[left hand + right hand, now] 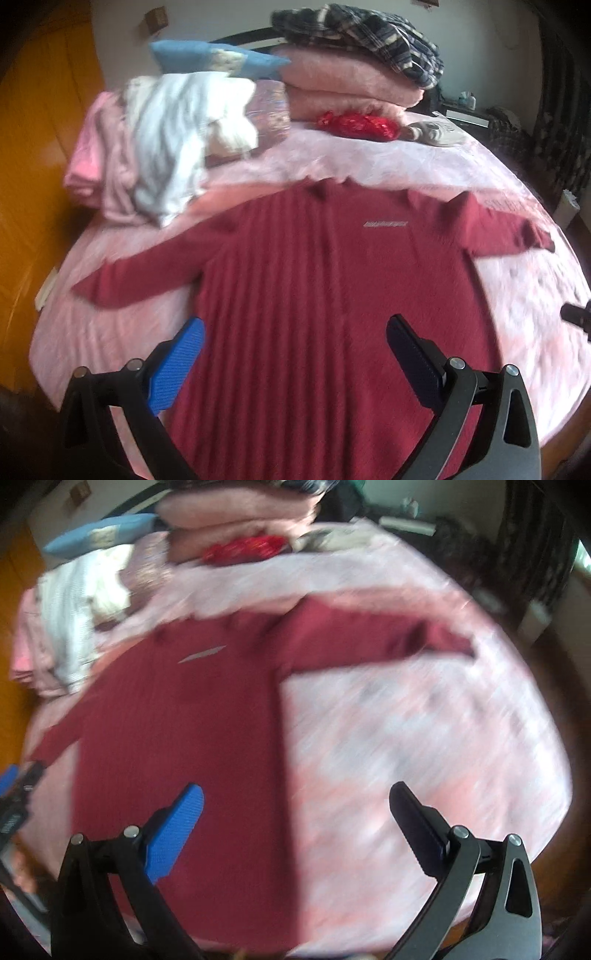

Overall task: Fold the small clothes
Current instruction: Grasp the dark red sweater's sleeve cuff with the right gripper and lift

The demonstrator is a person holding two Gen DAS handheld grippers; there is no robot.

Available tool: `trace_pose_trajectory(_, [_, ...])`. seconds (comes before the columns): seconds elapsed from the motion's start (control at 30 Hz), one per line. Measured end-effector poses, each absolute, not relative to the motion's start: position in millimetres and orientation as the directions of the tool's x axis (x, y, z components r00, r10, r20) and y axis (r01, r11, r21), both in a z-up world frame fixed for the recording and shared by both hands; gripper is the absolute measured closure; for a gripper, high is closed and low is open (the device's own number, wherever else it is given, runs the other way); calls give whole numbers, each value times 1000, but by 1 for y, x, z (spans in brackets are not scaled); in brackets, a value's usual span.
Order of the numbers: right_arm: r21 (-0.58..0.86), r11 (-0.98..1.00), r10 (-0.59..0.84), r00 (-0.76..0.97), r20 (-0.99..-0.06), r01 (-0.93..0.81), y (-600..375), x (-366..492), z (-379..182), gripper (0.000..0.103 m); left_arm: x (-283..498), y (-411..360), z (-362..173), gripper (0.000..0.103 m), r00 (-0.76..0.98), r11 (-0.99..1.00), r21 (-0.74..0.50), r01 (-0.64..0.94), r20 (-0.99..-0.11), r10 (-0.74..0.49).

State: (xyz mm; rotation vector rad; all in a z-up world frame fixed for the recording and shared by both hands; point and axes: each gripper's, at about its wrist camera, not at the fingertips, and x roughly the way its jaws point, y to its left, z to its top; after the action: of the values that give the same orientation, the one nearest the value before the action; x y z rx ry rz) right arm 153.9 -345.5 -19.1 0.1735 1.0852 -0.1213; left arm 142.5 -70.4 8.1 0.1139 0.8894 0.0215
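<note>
My left gripper point(295, 332) hangs over the lower body of the sweater point(317, 280) with its jaws spread wide, holding nothing; the blue pad point(177, 369) sits over the garment's left side edge and the dark pad point(413, 362) over its right half. My right gripper point(295, 801) is just as wide open and empty, its blue pad point(173, 834) above the red knit and its dark pad point(417, 830) above bare bedspread.

The sweater lies flat and face up in the middle of the bed point(517, 295), hem toward the near edge, collar toward the far edge, both sleeves stretched out toward the left and right edges. A small pale logo point(386, 223) marks the chest. In the right wrist view, which is blurred, the sweater point(177, 720) fills the left half and its sleeve point(369, 642) reaches toward the right edge.

Along the far edge sit folded pink blankets point(347, 81) with a plaid garment point(369, 33) on top, a blue pillow point(207, 57) beside them, and something shiny and red point(358, 123) in front. At the far-left corner is a heap of white cloth point(173, 140) over pink clothes point(92, 155). I see no box or basket; everything rests straight on the pink bedspread. A tip of my right gripper shows at the right rim of the left wrist view.
</note>
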Motion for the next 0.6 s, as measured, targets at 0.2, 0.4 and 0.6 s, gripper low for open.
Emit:
trace_pose_trajectory(0.2, [217, 918, 75, 393, -916, 332, -474, 237, -54, 3, 227, -147, -11, 4, 624, 994, 52, 92, -781, -17])
trace_pose_trajectory(0.4, [242, 904, 103, 370, -923, 354, -568, 296, -92, 3, 290, -215, -48, 4, 576, 994, 6, 109, -816, -58])
trace_pose_trajectory(0.6, [236, 870, 100, 313, -944, 433, -640, 324, -153, 3, 336, -276, -87, 4, 554, 992, 18, 126, -831, -55])
